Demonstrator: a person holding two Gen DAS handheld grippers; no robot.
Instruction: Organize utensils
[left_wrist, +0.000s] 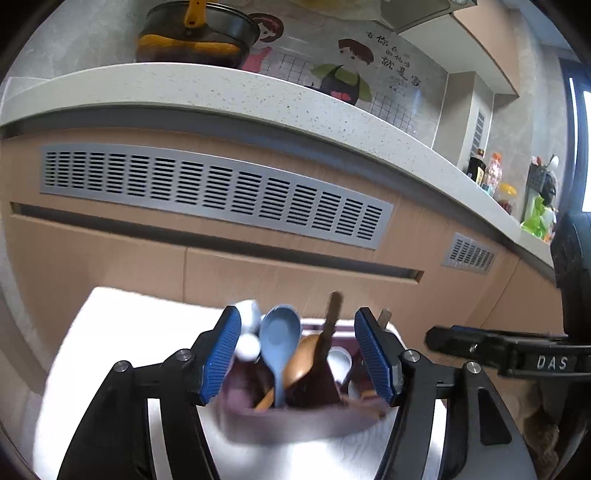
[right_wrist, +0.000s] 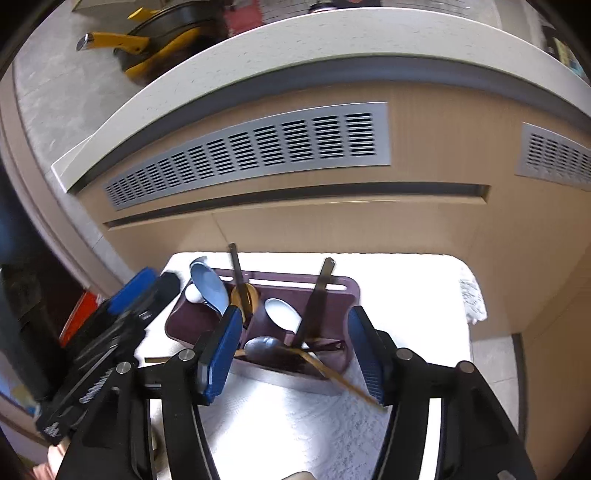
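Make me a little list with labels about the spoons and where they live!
holder: purple utensil holder on a white cloth
blue spoon: standing in the holder, bowl up
white spoon: in the middle compartment
gold utensil: leaning out over the holder's front edge
left gripper: open, holding nothing
right gripper: open, holding nothing

Black pan with yellow handle (right_wrist: 110, 40) on speckled countertop (left_wrist: 229, 92), above and beyond tool. Grey slotted vent (right_wrist: 258, 155) in wooden cabinet front, straight ahead. Cartoon wall tiles (left_wrist: 343, 70) behind counter. Bottles and jars (left_wrist: 491, 173) far right. White textured cloth (right_wrist: 295, 417) beneath tool.
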